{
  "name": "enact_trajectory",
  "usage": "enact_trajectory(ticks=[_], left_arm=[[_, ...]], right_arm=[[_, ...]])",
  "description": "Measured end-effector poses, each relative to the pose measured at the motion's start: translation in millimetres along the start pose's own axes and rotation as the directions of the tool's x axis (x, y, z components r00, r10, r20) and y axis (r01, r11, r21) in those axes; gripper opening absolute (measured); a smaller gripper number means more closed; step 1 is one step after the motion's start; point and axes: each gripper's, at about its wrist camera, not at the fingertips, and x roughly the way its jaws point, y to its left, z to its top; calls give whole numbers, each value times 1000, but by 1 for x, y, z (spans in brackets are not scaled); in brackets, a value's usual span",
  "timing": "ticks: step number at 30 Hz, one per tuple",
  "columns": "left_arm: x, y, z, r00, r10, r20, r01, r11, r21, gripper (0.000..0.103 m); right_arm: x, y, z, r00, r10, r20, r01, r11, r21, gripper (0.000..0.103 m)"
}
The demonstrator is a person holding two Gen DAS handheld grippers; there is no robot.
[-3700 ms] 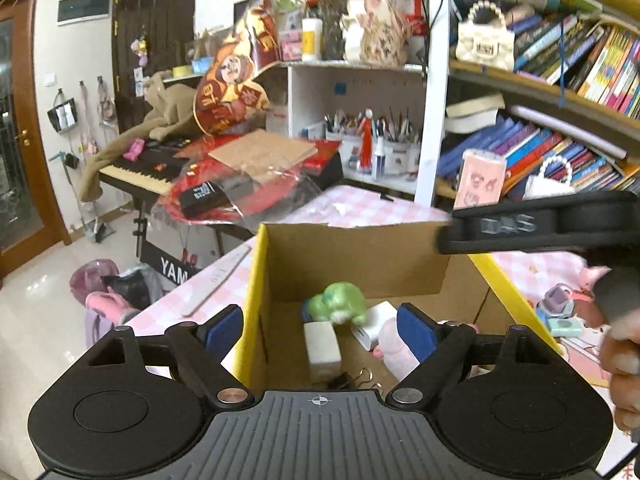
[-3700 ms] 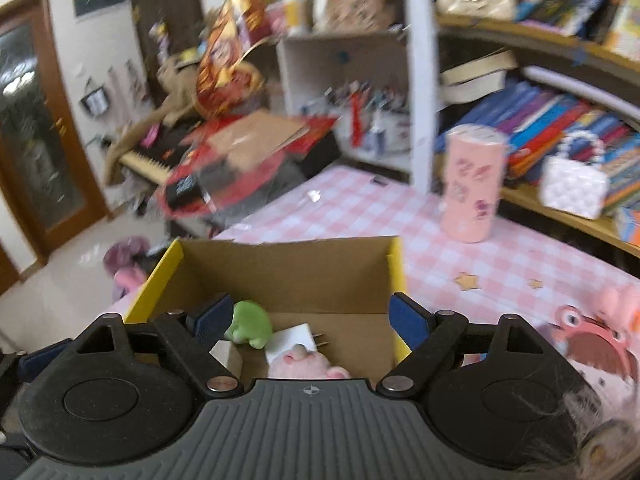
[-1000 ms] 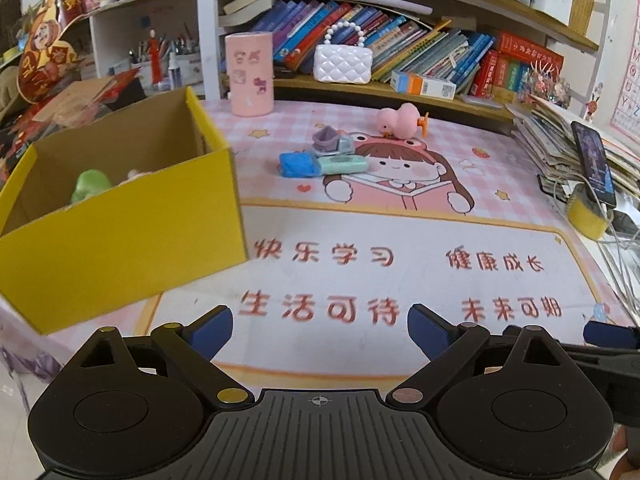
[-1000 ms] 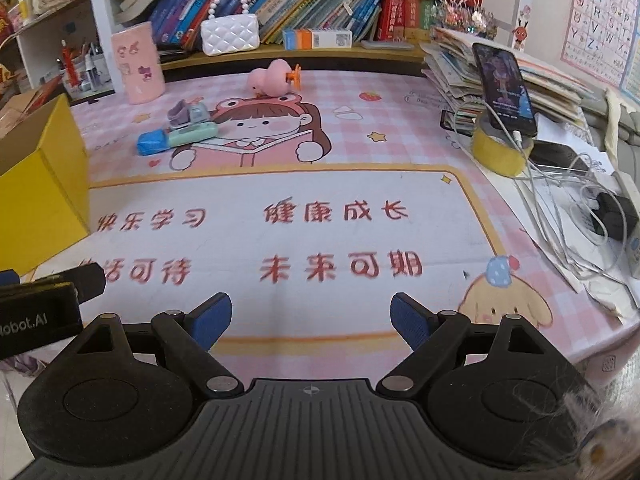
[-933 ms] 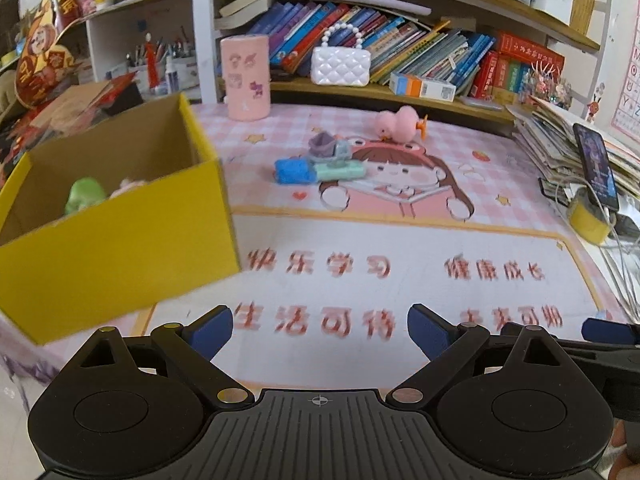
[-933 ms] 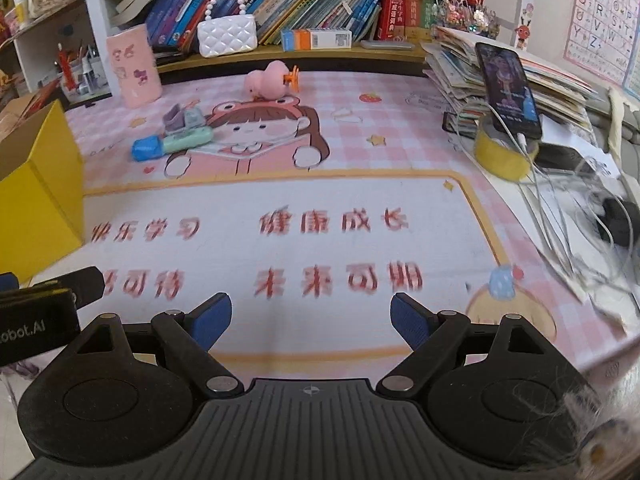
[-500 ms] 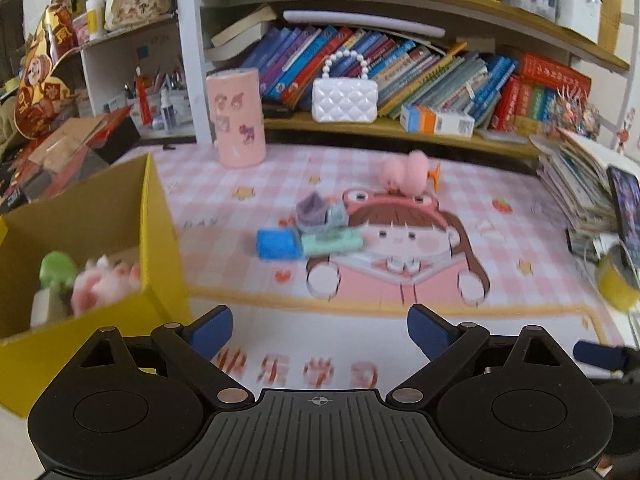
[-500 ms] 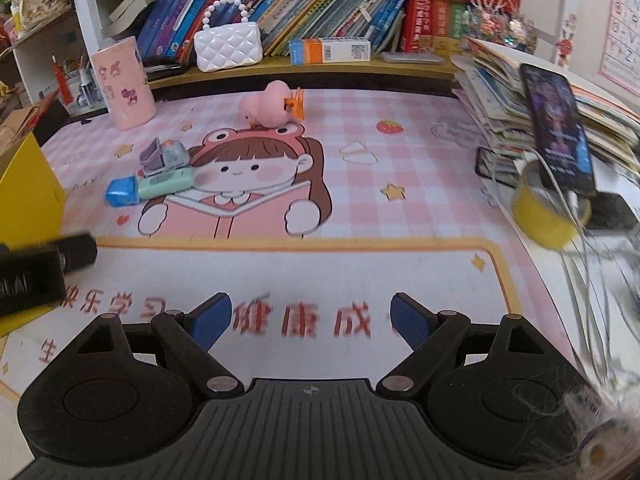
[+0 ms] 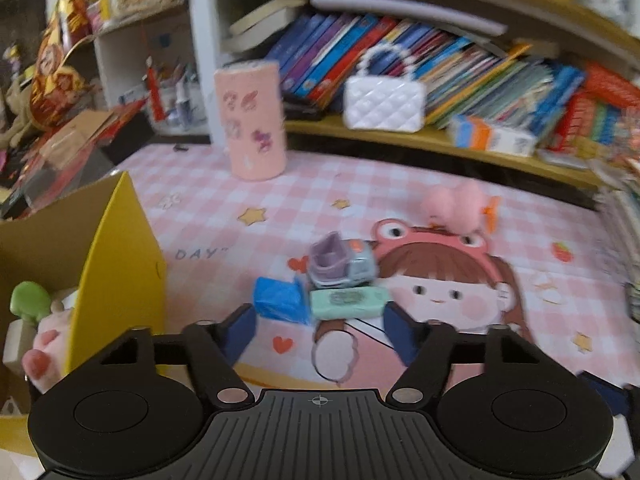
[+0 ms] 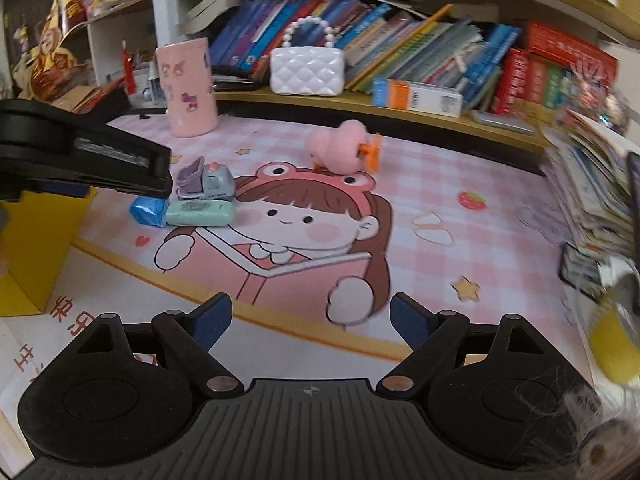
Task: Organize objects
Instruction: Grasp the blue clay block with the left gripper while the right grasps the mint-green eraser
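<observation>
Yellow box (image 9: 116, 264) at left on the counter (image 9: 400, 184), left tongs (image 9: 320, 326) closing with nothing between them, blue packet (image 9: 280, 300), mint case (image 9: 348, 300) and small toy car (image 9: 344, 262) clustered just ahead, pink plush (image 10: 340, 146) beyond, right tongs (image 10: 310, 318) open and empty.

Yellow box (image 9: 120, 280), pink-checked mat (image 9: 360, 184)

**Both grippers angled down, left one closing**

My left gripper (image 9: 318, 330) tilts downward and its jaws are closing, with nothing pinched between the blue pads (image 9: 239, 330) yet. My right gripper (image 10: 310, 320) tilts down too, jaws apart and holding nothing. From its camera, my left one pokes in at the left edge.
</observation>
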Motion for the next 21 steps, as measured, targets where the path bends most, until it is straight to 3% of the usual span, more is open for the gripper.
enact_trajectory(ticks=[7,13,15,21], left_arm=[[58,18,7,992,84,-95,-96,987,-129,57],[77,28,9,995,52,-82,-67,981,-182,56],[80,31,9,996,40,-77,-54,981,-186,41],[66,36,9,996,29,-89,-44,983,-179,34]], right_arm=[[19,6,14,998,58,-8,-58,998,-20,85],[27,18,21,994,109,-6,-109,992,-58,85],[31,21,22,992,122,-8,-122,990,-63,85],[46,29,30,988,157,1,-157,984,-81,86]])
